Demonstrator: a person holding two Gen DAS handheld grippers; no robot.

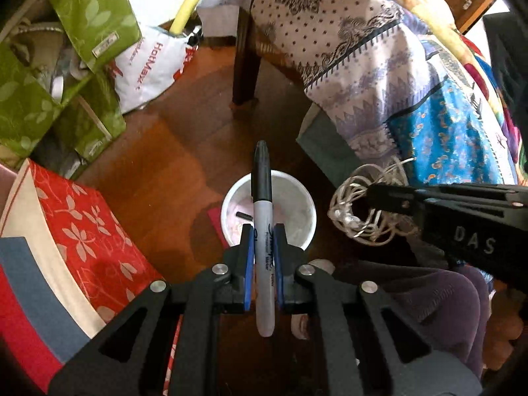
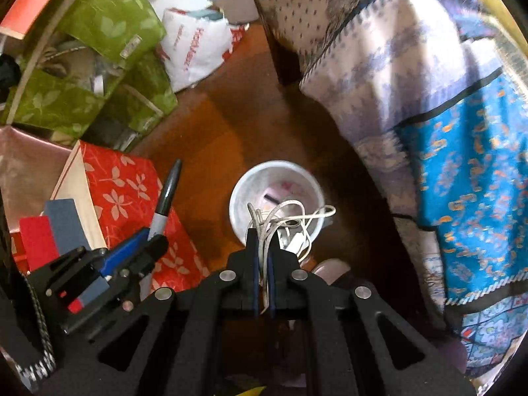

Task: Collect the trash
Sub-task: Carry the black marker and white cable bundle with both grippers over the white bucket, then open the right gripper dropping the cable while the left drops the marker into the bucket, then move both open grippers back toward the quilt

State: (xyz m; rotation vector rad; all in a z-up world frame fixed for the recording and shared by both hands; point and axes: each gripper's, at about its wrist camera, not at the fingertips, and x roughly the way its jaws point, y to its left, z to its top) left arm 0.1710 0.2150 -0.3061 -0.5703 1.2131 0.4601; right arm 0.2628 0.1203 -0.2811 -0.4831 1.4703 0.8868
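Observation:
My left gripper (image 1: 264,236) is shut on a black-capped Sharpie marker (image 1: 263,217), held pointing forward above a white cup (image 1: 298,198) that stands on the wooden floor. My right gripper (image 2: 263,239) is shut on a tangled white cable (image 2: 283,219) and holds it over the same white cup (image 2: 242,194). A small dark item and pinkish scraps lie inside the cup. In the left wrist view the right gripper (image 1: 369,198) comes in from the right with the cable bundle (image 1: 359,211). In the right wrist view the left gripper (image 2: 155,237) with the marker (image 2: 166,198) is at the left.
A red floral box (image 1: 89,231) lies left of the cup. Green floral boxes (image 1: 82,10) and a white HotMax bag (image 1: 148,66) are at the far left. A chair leg (image 1: 244,76) and hanging patterned cloths (image 1: 396,76) fill the right. The person's foot is near the cup.

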